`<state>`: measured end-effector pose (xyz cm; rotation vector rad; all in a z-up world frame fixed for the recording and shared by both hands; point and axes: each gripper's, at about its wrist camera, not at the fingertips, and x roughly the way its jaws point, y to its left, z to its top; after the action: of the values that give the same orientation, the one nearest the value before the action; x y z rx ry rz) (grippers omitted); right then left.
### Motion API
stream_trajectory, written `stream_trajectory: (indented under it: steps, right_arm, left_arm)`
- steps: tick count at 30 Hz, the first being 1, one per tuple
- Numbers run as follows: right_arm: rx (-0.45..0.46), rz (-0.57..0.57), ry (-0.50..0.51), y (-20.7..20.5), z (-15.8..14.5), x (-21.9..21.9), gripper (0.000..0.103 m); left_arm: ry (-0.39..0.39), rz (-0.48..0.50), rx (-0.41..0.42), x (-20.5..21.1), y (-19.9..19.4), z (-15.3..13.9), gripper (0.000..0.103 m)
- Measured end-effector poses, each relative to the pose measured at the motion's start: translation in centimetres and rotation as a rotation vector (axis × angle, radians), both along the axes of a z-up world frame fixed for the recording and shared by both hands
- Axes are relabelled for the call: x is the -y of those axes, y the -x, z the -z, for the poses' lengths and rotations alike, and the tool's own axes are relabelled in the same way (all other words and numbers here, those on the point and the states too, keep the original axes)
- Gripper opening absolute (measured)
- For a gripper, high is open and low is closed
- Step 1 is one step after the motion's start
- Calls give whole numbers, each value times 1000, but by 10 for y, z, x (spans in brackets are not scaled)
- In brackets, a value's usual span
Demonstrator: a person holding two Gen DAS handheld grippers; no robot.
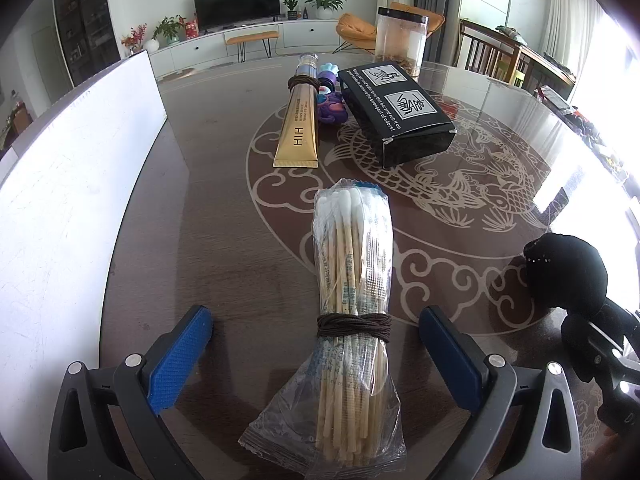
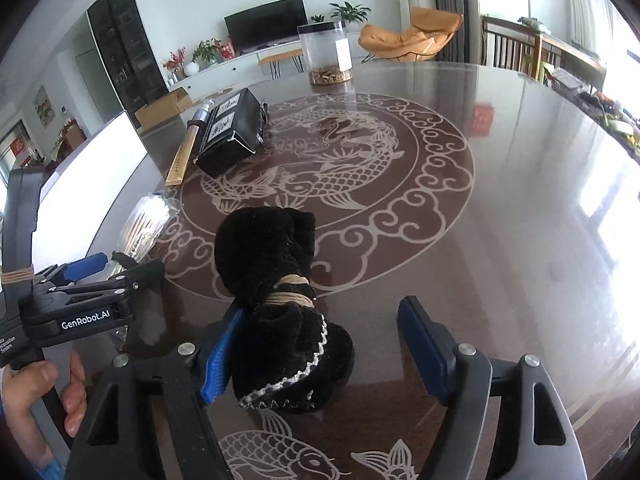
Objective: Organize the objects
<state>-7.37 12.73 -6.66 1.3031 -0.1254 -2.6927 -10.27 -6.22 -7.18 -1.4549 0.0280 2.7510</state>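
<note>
1. Left wrist view: the left tongs [image 1: 316, 344] stand wide open over the dark tabletop [image 1: 224, 248], with a bag of cotton swabs [image 1: 352, 288] lying between the blue pads and touching neither.
2. The swab bag is bound near its middle with brown cord; its cotton tips point away from the camera.
3. Farther off lie a gold tube [image 1: 298, 128], also wrapped with brown cord near its cap, a purple toy [image 1: 332, 106] just beside it, and a black box [image 1: 396, 112] on the toy's other side.
4. A clear jar [image 1: 400, 42] with a black lid stands behind the box; a white board [image 1: 68, 208] lies at the left edge.
5. Right wrist view: the right tongs [image 2: 320, 346] are open, with a black velvet bundle [image 2: 276, 292] resting on the tabletop between the fingers.
6. The bundle, tied with tan string at its waist, leans against the left pad, while the right pad stands clear of it.
7. A hand [image 2: 36, 400] grips the left device's handle at the lower left of this view.
</note>
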Motion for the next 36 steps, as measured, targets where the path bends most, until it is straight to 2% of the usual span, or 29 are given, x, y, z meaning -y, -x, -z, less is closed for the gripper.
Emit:
stream_trajectory:
  steps: [19, 25, 26, 27, 29, 30, 34, 36]
  right_arm:
    - [5, -31, -64, -5, 2, 11, 87]
    - [8, -33, -52, -5, 1, 9, 89]
    - [11, -33, -42, -5, 1, 8, 90]
    - [17, -33, -28, -4, 1, 6, 90]
    - [39, -39, -1, -2, -1, 3, 93]
    - [58, -48, -1, 1, -2, 3, 92]
    - [116, -123, -31, 16, -8, 11, 92]
    - [117, -160, -38, 21, -15, 15, 81]
  left_arm:
    - [1, 0, 5, -1, 5, 1, 103]
    - [5, 75, 57, -2, 2, -3, 103]
    - [6, 78, 49, -1, 0, -5, 93]
    - [4, 85, 19, -1, -4, -8, 66]
    - [-1, 116, -11, -1, -9, -12, 38]
    - [-3, 120, -16, -1, -10, -13, 28]
    - [-47, 103, -26, 5, -17, -14, 28]
    - [-83, 99, -30, 7, -24, -14, 28]
